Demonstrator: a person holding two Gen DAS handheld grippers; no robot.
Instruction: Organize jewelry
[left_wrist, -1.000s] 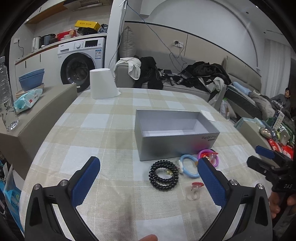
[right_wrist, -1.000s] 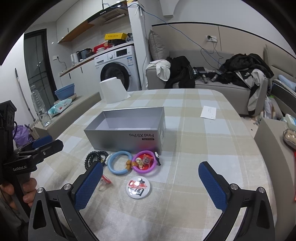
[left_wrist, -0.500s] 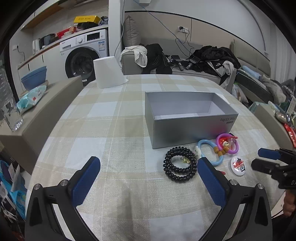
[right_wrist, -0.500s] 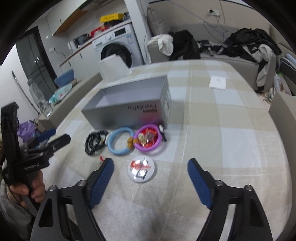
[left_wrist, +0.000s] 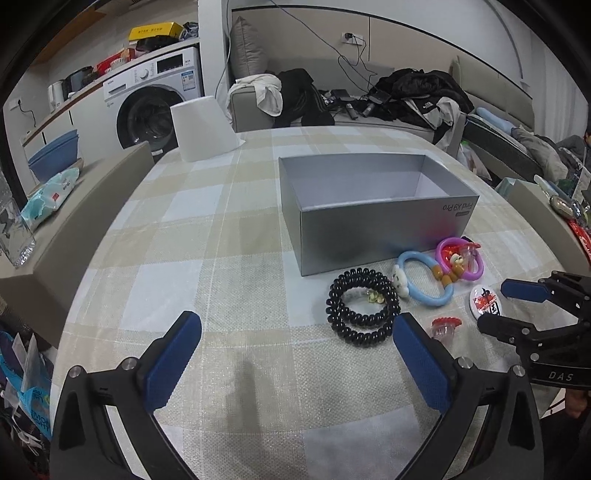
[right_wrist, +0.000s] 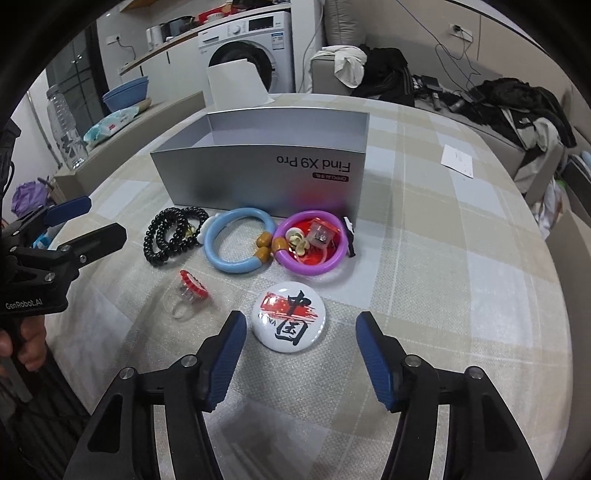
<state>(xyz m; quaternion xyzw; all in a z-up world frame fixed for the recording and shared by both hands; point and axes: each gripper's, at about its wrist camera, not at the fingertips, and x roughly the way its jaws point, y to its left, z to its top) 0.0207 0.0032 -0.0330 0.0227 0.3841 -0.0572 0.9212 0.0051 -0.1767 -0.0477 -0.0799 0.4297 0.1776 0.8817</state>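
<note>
An open grey box (left_wrist: 369, 206) (right_wrist: 258, 170) stands on the checked tablecloth. In front of it lie a black coil bracelet (left_wrist: 364, 308) (right_wrist: 173, 236), a blue bangle (left_wrist: 424, 284) (right_wrist: 238, 240), a purple bangle (left_wrist: 460, 258) (right_wrist: 314, 243) with small charms inside, a clear ring with a red top (left_wrist: 445, 326) (right_wrist: 190, 291) and a round white badge (left_wrist: 485, 301) (right_wrist: 290, 319). My right gripper (right_wrist: 300, 325) (left_wrist: 506, 308) hangs over the badge; its jaws are closing with the badge between the tips, untouched. My left gripper (left_wrist: 295, 325) (right_wrist: 92, 221) stays open near the black bracelet, holding nothing.
A white paper roll (left_wrist: 201, 127) stands at the table's far left and a paper slip (right_wrist: 458, 160) lies at the far right. A low bench (left_wrist: 92, 206) with a wipes pack (left_wrist: 50, 195) borders the left side. A couch with clothes lies behind.
My right gripper has dropped toward the badge and its jaws have narrowed around it. In the left wrist view the box and jewelry have shifted rightward and grown closer.
</note>
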